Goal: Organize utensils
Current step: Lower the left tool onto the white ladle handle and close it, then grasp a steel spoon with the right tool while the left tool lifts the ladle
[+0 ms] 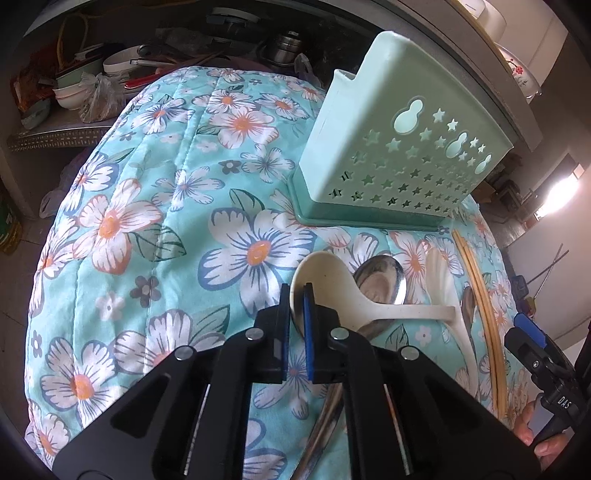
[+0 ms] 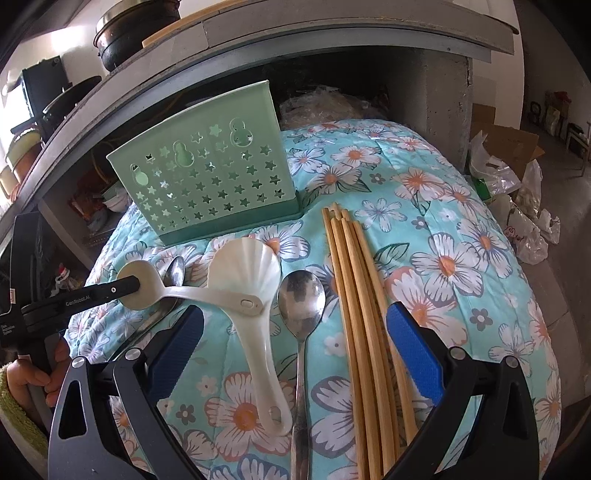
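My left gripper (image 1: 296,295) is shut on the rim of a cream soup spoon (image 1: 332,291), whose handle runs right across a steel spoon (image 1: 384,277). The right wrist view shows the left finger (image 2: 125,286) pinching that spoon's bowl (image 2: 147,280). My right gripper (image 2: 295,312) stands open low over the quilt. Between its blue pads lie a white shell-shaped rice paddle (image 2: 243,273), a second steel spoon (image 2: 301,299) and several wooden chopsticks (image 2: 354,295). A green star-pierced utensil holder (image 1: 399,147) (image 2: 207,173) stands upright behind them, empty as far as I can see.
Everything rests on a rounded, blue floral quilt (image 1: 166,184) that falls away at its sides. A concrete counter (image 2: 332,33) overhangs the holder. A shelf with bowls and pans (image 1: 92,85) is at the back left. Plastic bags and a cardboard box (image 2: 517,166) lie on the floor to the right.
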A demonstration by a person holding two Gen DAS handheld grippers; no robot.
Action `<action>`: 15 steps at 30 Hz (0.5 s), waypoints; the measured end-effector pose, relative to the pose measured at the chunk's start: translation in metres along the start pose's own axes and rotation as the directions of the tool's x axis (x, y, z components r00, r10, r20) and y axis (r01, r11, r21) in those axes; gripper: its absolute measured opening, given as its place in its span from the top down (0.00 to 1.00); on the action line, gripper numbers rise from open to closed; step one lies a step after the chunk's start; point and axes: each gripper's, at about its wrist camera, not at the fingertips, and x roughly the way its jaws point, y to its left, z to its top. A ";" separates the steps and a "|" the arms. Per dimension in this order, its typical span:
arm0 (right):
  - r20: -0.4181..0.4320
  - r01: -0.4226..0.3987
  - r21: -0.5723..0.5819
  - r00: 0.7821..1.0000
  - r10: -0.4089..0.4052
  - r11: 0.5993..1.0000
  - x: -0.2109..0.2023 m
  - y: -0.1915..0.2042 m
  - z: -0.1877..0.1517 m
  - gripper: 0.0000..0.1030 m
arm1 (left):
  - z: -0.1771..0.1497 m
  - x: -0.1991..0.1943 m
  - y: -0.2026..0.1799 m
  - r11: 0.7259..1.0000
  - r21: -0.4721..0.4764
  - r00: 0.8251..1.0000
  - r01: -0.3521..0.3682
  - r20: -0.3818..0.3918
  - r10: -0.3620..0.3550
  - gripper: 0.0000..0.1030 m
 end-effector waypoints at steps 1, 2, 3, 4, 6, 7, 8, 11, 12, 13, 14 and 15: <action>0.006 0.000 0.001 1.000 0.000 1.000 -0.003 -0.001 0.000 0.06 | 0.001 -0.004 -0.001 1.000 0.000 1.000 0.003 0.007 -0.003 0.95; 0.012 0.000 0.002 1.000 0.000 1.000 -0.006 -0.002 0.000 0.06 | 0.001 -0.010 -0.003 1.000 0.003 1.000 0.002 0.018 -0.002 0.96; 0.019 0.002 0.002 1.000 -0.002 1.000 -0.009 -0.002 0.000 0.06 | 0.002 -0.016 -0.004 1.000 0.009 1.000 -0.003 0.029 0.003 0.96; 0.027 0.003 0.001 1.000 -0.003 1.000 -0.013 -0.002 0.000 0.06 | 0.003 -0.022 -0.005 1.000 0.015 0.999 -0.007 0.041 0.006 0.96; 0.042 0.001 -0.002 0.999 -0.001 1.000 -0.020 -0.003 0.000 0.08 | 0.004 -0.038 -0.005 1.000 0.023 0.997 -0.010 0.074 0.008 0.96; 0.050 -0.002 -0.005 0.999 0.002 1.000 -0.024 -0.003 0.001 0.09 | 0.005 -0.047 -0.005 1.000 0.026 0.996 -0.013 0.091 0.011 0.96; 0.056 -0.008 -0.008 0.998 0.008 1.000 -0.027 -0.002 0.001 0.09 | 0.006 -0.056 -0.005 0.999 0.031 0.994 -0.019 0.108 0.016 0.96; 0.079 -0.041 -0.018 0.996 0.042 0.999 -0.037 0.000 0.008 0.15 | 0.006 -0.084 -0.002 0.997 0.046 0.986 -0.054 0.159 0.046 0.96; 0.085 -0.064 -0.021 0.994 0.066 0.998 -0.039 0.001 0.012 0.17 | 0.006 -0.093 0.000 0.997 0.044 0.983 -0.058 0.175 0.050 0.96; 0.088 -0.096 -0.019 0.991 0.098 0.995 -0.040 0.003 0.017 0.20 | 0.005 -0.101 0.002 0.997 0.041 0.980 -0.062 0.191 0.053 0.96; 0.087 -0.130 -0.017 0.988 0.131 0.991 -0.039 0.006 0.022 0.22 | 0.004 -0.110 0.005 0.997 0.038 0.977 -0.068 0.207 0.059 0.96; 0.077 -0.175 -0.015 0.981 0.176 0.984 -0.036 0.009 0.028 0.24 | 0.003 -0.118 0.008 0.997 0.031 0.973 -0.072 0.223 0.063 0.96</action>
